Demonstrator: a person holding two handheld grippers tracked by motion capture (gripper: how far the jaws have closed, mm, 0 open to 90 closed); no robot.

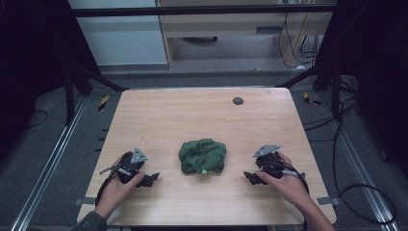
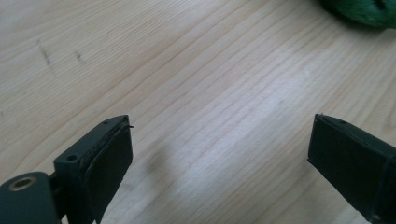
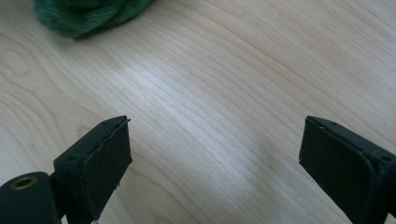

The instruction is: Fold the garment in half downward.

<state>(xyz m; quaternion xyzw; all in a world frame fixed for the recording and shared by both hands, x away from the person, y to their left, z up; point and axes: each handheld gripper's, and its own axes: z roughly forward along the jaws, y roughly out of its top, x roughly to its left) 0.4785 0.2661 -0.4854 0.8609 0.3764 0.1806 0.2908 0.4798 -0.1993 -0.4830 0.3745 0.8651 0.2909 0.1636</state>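
Centrally, green cloth, between open tongs, untouched

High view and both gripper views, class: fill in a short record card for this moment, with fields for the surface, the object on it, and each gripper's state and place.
surface: light wooden table
object: crumpled green cloth, bunched in a heap near the table's middle
left gripper: open, nothing between its jaws, left of the cloth and apart from it
right gripper: open, nothing between its jaws, right of the cloth and apart from it
other item: small dark round disc on the far part of the table
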